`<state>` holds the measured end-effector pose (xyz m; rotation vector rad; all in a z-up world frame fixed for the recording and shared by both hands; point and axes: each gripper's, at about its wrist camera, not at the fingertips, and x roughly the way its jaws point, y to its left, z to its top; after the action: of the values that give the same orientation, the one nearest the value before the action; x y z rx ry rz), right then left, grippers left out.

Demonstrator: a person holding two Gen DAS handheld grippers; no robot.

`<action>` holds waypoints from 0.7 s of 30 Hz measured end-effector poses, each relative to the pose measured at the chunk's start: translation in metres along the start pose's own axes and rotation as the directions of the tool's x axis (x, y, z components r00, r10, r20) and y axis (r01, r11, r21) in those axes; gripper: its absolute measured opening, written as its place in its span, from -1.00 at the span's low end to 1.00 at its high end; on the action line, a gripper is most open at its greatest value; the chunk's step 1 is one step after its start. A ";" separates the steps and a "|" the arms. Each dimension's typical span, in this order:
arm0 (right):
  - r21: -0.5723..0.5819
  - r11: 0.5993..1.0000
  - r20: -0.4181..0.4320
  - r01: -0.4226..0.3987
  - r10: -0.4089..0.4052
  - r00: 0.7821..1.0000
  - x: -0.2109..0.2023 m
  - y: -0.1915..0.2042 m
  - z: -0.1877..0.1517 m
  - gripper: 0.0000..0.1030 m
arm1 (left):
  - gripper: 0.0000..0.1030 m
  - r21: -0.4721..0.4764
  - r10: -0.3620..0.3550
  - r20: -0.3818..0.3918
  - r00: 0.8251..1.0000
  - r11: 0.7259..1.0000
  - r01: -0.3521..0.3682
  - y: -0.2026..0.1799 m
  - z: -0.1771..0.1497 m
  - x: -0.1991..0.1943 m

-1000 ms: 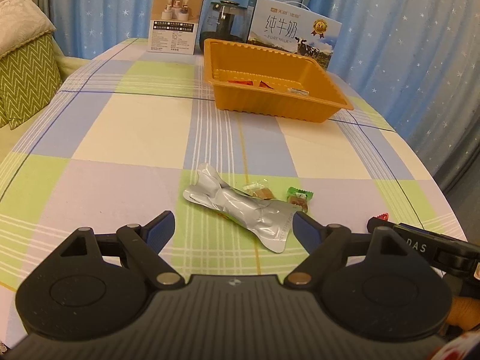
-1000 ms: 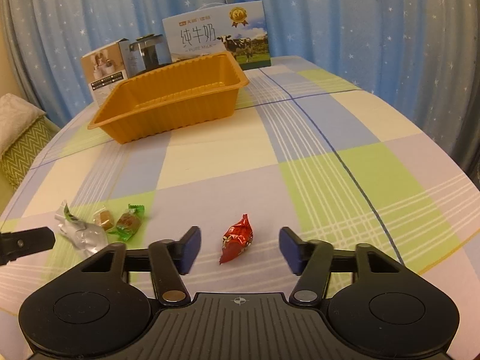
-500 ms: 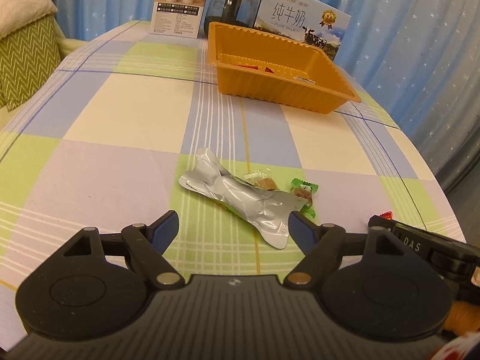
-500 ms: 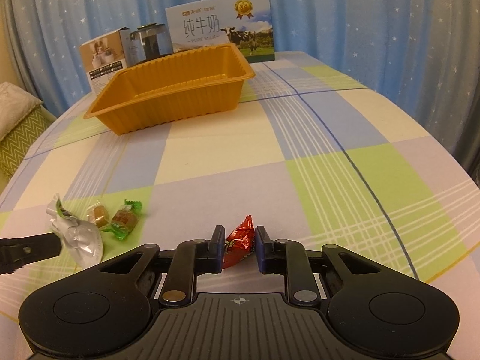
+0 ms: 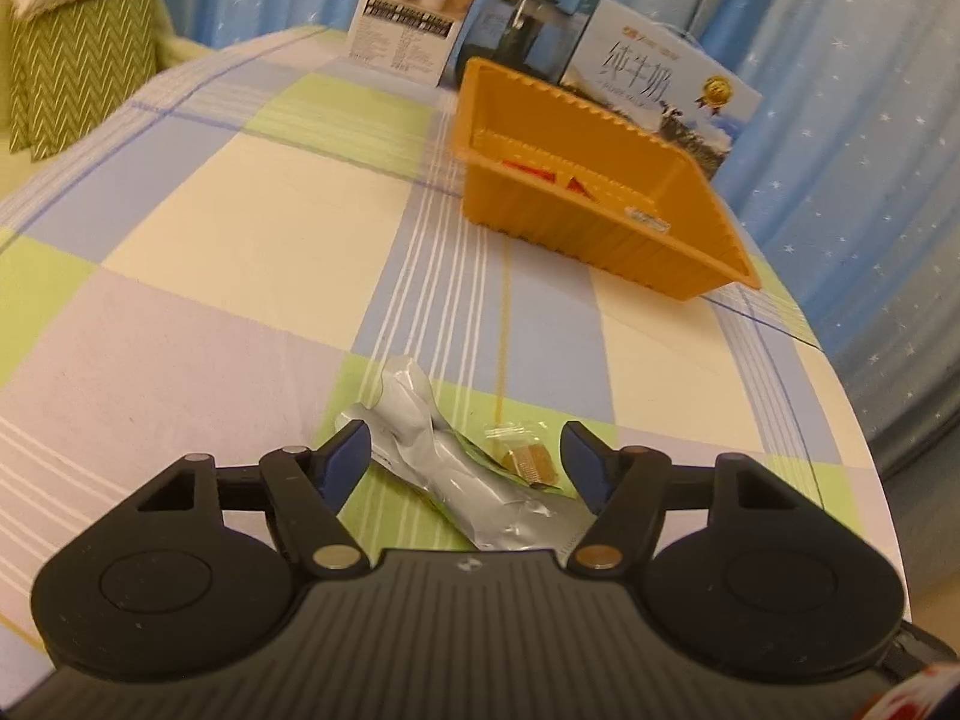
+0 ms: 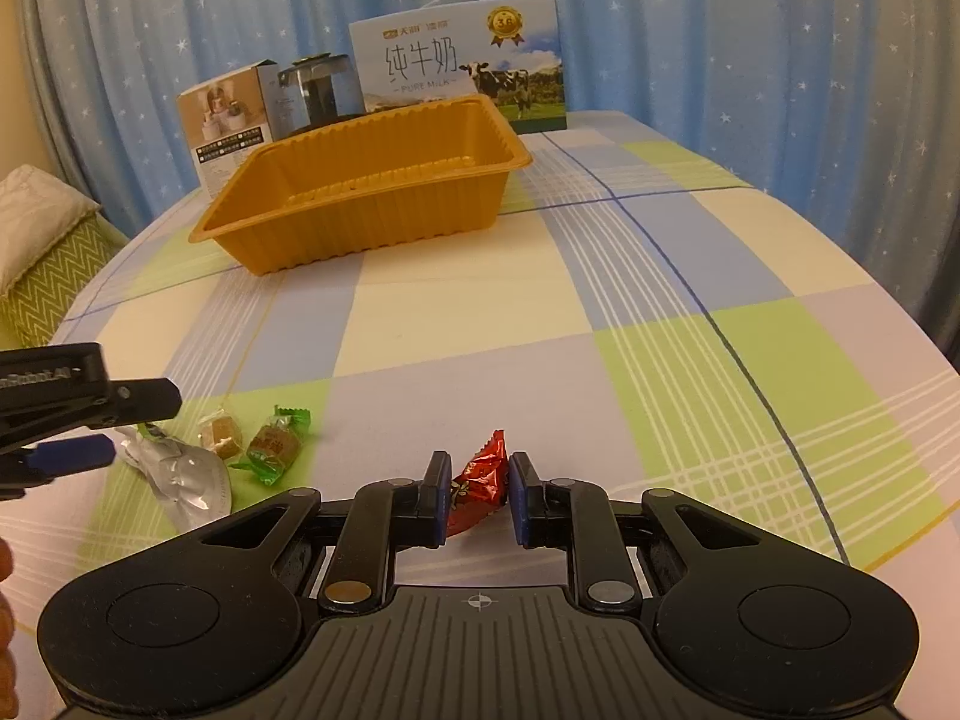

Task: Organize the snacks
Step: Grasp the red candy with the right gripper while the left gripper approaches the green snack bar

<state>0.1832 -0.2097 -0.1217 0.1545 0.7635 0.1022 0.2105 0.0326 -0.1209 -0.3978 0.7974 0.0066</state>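
Your right gripper [image 6: 478,495] has just clamped the red candy [image 6: 477,489] at lower centre, ready to lift; your left gripper [image 5: 462,459] is closing around the silver pouch [image 5: 456,474], not gripping yet.

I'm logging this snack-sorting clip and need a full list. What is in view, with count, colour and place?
orange tray: one, far part of the table, some red-wrapped pieces inside.
milk carton box: one, white and blue, behind the tray.
small box: one, beige and white, behind the tray's left end.
glass pot: one, dark, between the two boxes.
silver pouch: one, near edge, between the left jaws.
clear-wrapped candy: one, tan, beside the pouch.
green-wrapped candy: one, right of it.
red-wrapped candy: one, clamped.
checked tablecloth: one, pastel.
left hand-held gripper: closing around the pouch.
right hand-held gripper: shut on the red-wrapped candy.
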 end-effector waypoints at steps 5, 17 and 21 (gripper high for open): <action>0.003 1.000 -0.004 -0.002 0.002 1.000 0.001 0.001 0.000 -0.60 | 0.14 0.063 0.041 -0.006 0.999 0.997 -0.040 -0.004 -0.005 0.004; 0.005 1.000 0.004 -0.015 0.015 1.000 0.000 0.004 0.000 -0.60 | -0.30 0.112 0.040 -0.013 0.999 0.993 -0.038 0.002 -0.011 -0.014; 0.009 1.000 0.005 -0.013 0.013 1.000 -0.001 0.004 0.001 -0.60 | -0.30 0.056 0.023 -0.027 0.999 0.998 -0.021 0.010 -0.012 -0.018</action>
<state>0.1832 -0.2058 -0.1198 0.1680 0.7577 0.1108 0.1882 0.0406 -0.1196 -0.3369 0.8274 -0.0008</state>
